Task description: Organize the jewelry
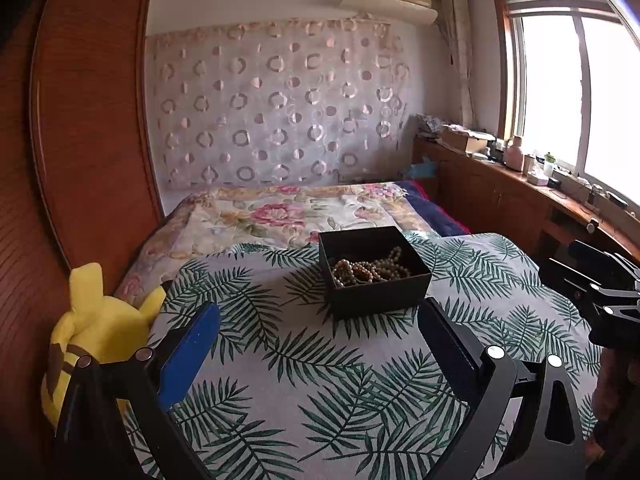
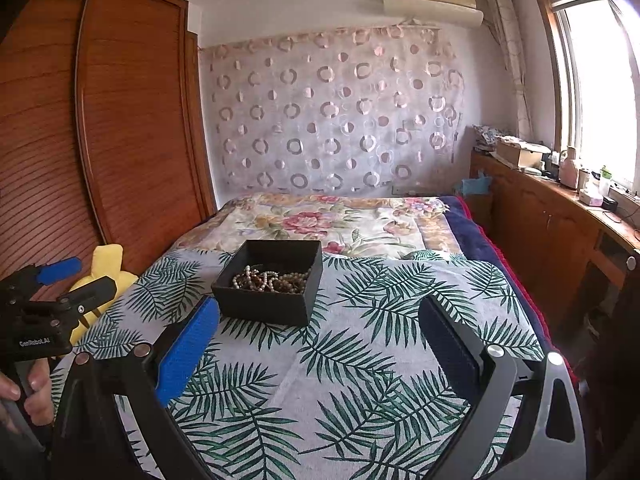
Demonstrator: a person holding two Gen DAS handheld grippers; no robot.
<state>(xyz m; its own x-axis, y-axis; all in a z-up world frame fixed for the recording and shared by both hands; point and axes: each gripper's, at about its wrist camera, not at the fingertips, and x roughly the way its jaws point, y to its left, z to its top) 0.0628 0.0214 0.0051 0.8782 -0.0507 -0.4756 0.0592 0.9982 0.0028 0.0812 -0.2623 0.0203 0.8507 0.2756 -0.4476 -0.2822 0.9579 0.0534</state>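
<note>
At the far left a yellow plush toy with pointed ears point(image 1: 100, 332) leans against the slatted wooden wardrobe point(image 1: 80, 128), off the edge of the work surface and so out of the way. Next comes the left gripper point(image 1: 320, 336), its blue-padded fingers spread wide with nothing between them; it hovers low over the fern-print cloth point(image 1: 280, 360) and aims at the box, which reads as a ready stance rather than a grasp. A hand point(image 2: 28, 392) grips its handle in the right wrist view. Ahead sits the open square black box point(image 1: 374, 270), set squarely on the cloth at the foot of the floral bedspread point(image 1: 280, 212) — within easy reach of both tools. Inside it lies a tangle of pale and brown beaded strands point(image 1: 370, 268), heaped toward the near wall, seemingly all gathered already. To the right the right gripper point(image 2: 320, 336) also gapes wide and empty, well short of the box — probably waiting.
</note>
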